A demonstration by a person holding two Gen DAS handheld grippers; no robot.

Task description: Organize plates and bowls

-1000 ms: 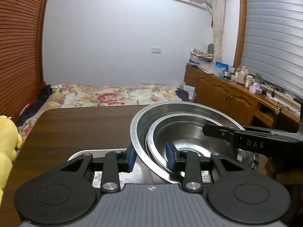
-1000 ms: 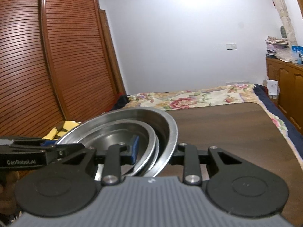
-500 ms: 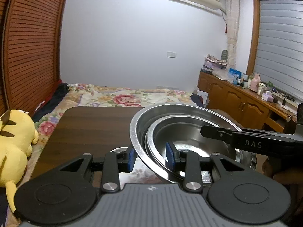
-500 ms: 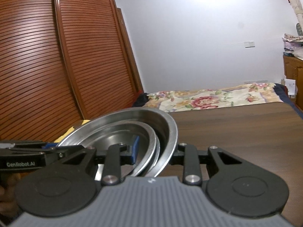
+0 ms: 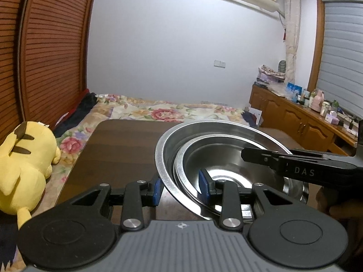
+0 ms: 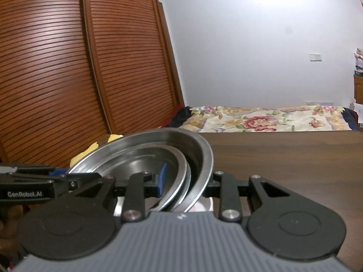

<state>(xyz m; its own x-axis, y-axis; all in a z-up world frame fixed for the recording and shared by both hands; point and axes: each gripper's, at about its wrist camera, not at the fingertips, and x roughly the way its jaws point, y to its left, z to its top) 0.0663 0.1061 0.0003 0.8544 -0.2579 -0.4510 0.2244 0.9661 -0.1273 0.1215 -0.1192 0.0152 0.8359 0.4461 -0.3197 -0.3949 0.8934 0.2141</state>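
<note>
The room is a bedroom with a slatted wooden wardrobe [image 6: 68, 72] and a bed with a flowered cover [image 5: 163, 111] behind a dark wooden table [image 5: 118, 154]. A yellow plush toy [image 5: 25, 163] lies at the left of the table. Above the table is a stack of steel bowls: a large outer bowl [image 5: 168, 145] with smaller bowls [image 5: 226, 158] nested inside. The left gripper [image 5: 180, 188] is closed on the stack's left rim, one blue pad outside and one inside. The right gripper [image 6: 185, 184] is clamped on the opposite rim in the same way.
</note>
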